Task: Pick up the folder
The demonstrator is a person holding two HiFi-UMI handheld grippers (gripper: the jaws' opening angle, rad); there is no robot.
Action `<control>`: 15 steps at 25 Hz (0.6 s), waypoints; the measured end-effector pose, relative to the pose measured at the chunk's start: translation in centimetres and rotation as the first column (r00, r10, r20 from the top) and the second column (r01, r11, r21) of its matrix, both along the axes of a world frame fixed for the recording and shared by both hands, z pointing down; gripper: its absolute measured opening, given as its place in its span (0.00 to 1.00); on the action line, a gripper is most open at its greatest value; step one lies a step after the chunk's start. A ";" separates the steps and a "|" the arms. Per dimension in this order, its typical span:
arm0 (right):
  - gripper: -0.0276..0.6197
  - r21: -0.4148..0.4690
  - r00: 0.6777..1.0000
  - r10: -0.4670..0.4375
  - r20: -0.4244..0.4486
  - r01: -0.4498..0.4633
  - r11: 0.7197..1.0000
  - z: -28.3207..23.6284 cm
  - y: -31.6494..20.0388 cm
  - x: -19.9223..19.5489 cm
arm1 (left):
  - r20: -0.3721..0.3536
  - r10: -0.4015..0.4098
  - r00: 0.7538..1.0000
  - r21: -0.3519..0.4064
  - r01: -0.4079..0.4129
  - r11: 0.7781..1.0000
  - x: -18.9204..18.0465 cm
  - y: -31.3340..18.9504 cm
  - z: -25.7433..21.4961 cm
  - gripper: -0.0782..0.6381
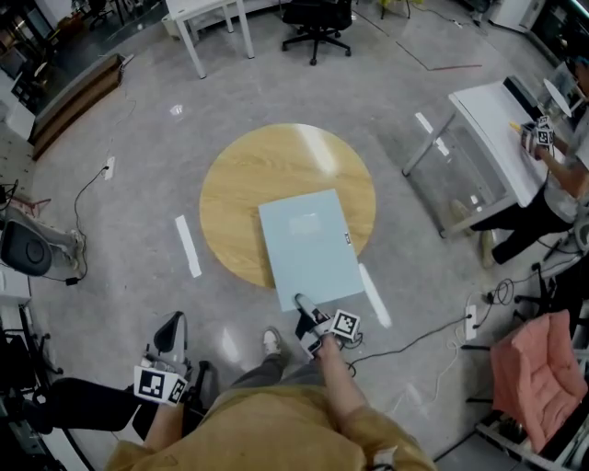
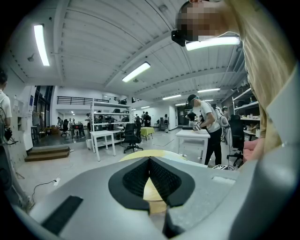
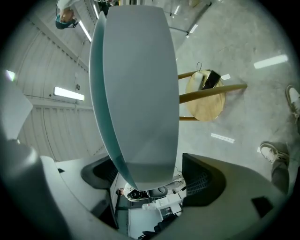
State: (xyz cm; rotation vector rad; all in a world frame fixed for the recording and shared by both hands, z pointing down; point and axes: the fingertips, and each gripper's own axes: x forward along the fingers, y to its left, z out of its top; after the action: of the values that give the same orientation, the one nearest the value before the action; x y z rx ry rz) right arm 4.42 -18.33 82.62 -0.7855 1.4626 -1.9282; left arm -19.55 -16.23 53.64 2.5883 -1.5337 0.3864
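Observation:
A pale blue-grey folder lies flat on the round wooden table and juts out over its near edge. My right gripper reaches level at that overhanging edge. In the right gripper view the folder runs between the jaws of the right gripper. They stand wide, and a gap shows between the right pad and the sheet. My left gripper hangs low at the left, away from the table. Its pads meet at the tip and hold nothing, and the table top shows beyond them.
A person works at a white table on the right. A pink chair stands at the lower right. A cable and power strip lie on the floor nearby. At the back are an office chair and another white table.

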 end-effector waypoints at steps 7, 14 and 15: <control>0.63 0.035 0.997 0.025 0.068 -0.028 0.999 0.1 -1.0 -0.6 | 0.020 -0.010 1.000 -0.017 0.010 1.000 -0.5 0.6 0.3 0.11; 0.63 0.085 0.991 0.068 0.116 -0.078 0.993 -0.9 -2.1 -0.5 | 0.041 -0.023 0.999 -0.043 0.025 0.999 -1.8 1.3 0.7 0.11; 0.63 0.085 0.990 0.074 0.118 -0.085 0.993 -0.9 -2.1 -0.4 | 0.041 -0.025 0.999 -0.047 0.027 0.999 -1.9 1.5 0.8 0.11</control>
State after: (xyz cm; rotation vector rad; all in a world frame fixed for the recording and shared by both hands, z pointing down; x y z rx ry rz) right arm 4.01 -20.46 81.76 -0.6706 1.4164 -1.8048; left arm -21.41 -14.77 54.41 2.5370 -1.5494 0.4697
